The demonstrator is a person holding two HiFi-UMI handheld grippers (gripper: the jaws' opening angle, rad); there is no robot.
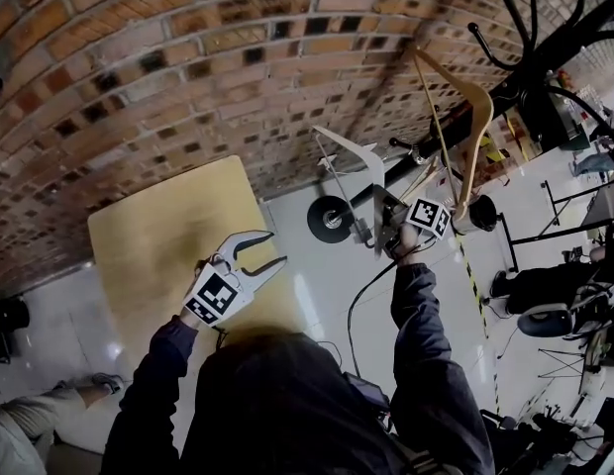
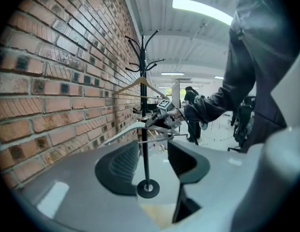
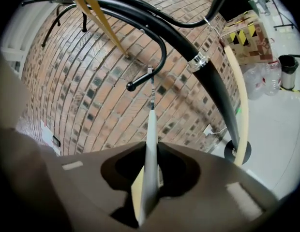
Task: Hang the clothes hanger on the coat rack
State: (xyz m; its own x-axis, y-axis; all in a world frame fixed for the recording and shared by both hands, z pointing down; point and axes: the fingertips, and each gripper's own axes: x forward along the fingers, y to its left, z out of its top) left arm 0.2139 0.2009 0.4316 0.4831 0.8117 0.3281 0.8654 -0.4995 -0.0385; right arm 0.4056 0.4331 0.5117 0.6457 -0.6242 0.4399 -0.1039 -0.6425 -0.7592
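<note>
The black coat rack (image 1: 530,75) stands by the brick wall, and a wooden hanger (image 1: 463,117) hangs on it. My right gripper (image 1: 386,228) is shut on a pale grey hanger (image 1: 354,156), held up next to the rack. In the right gripper view the grey hanger (image 3: 149,153) stands edge-on between the jaws. Its metal hook (image 3: 151,83) sits just below a curved black rack arm (image 3: 149,37). My left gripper (image 1: 274,248) hangs lower to the left, open and empty. In the left gripper view the rack pole (image 2: 144,144) shows far off between the open jaws of the left gripper (image 2: 152,154).
A yellow table (image 1: 158,236) stands against the brick wall below my left gripper. The rack's round base (image 1: 330,218) rests on the pale floor, and a black bin (image 1: 479,214) is near it. A taped cardboard box (image 3: 247,35) and bottles sit behind the rack. Office chairs stand at the right.
</note>
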